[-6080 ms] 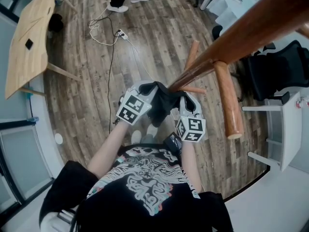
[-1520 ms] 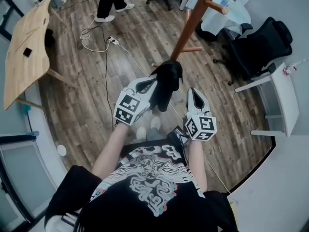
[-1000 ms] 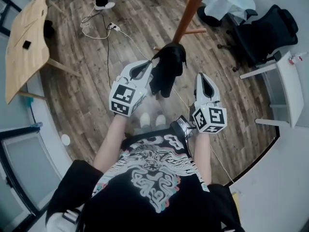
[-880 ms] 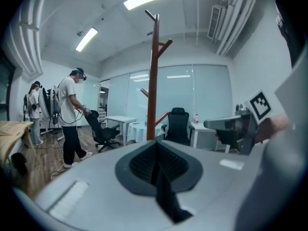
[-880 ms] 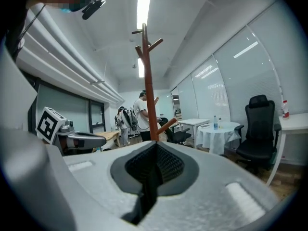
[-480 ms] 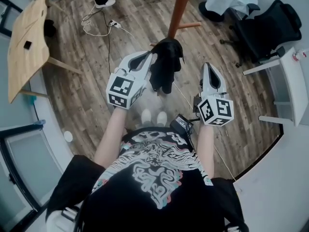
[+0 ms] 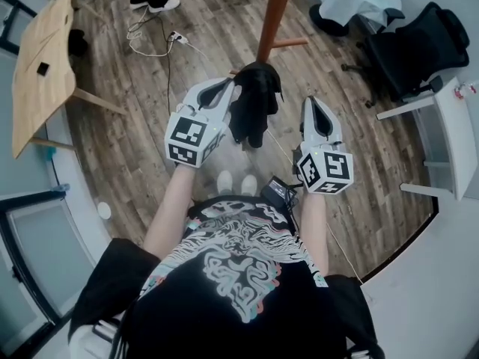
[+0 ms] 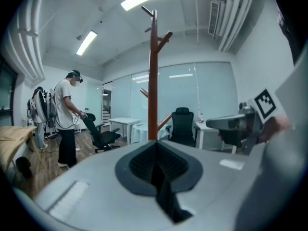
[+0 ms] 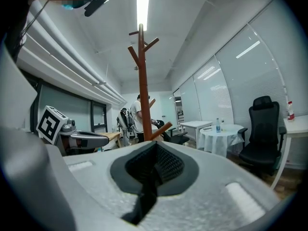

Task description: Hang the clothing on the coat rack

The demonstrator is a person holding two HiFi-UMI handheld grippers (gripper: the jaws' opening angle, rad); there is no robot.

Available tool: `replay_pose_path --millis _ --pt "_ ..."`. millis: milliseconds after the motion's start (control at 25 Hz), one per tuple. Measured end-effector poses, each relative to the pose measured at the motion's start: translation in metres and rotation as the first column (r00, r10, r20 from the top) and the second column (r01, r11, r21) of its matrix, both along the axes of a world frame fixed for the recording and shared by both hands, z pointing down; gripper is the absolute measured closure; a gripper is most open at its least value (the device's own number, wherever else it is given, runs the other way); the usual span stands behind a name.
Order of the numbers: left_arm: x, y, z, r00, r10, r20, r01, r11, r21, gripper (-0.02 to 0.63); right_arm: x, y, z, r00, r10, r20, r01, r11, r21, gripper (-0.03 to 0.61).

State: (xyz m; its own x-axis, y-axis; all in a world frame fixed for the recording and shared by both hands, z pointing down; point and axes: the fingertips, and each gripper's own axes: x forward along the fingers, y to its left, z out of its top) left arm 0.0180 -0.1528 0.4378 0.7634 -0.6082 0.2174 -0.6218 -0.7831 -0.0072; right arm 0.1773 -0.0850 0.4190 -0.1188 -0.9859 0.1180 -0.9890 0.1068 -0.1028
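Left gripper pinches black garment, right gripper pressed together, empty; coat rack at 12 o'clock bare, hanging not yet done.

Black clothing, bunched, limp — near upright wooden coat rack

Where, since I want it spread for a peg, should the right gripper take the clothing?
Probably its free right edge, coming in from the right. The clothing hangs bunched from the left gripper, which seems to pinch its left side; the right gripper sits shut beside it, apart, and must open first.
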Motion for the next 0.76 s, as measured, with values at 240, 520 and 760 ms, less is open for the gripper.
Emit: replay_pose_path --millis 240,520,760 --pt "-0.009 -0.010 0.001 0.999 -0.036 0.000 0.036 0.999 0.005 0.624 -0.002 -0.006 0.003 1.000 -0.003 0.021 0.003 1.000 0.010 0.580" --pt "-0.009 -0.012 -0.001 0.999 -0.043 -0.005 0.044 0.999 0.018 0.624 -0.010 -0.009 0.006 0.999 -0.026 0.020 0.026 1.000 0.000 0.580" --pt "-0.013 -0.014 -0.004 0.999 -0.047 -0.012 0.047 0.999 0.021 0.624 -0.013 -0.011 0.007 0.999 -0.029 0.018 0.029 1.000 -0.004 0.580"
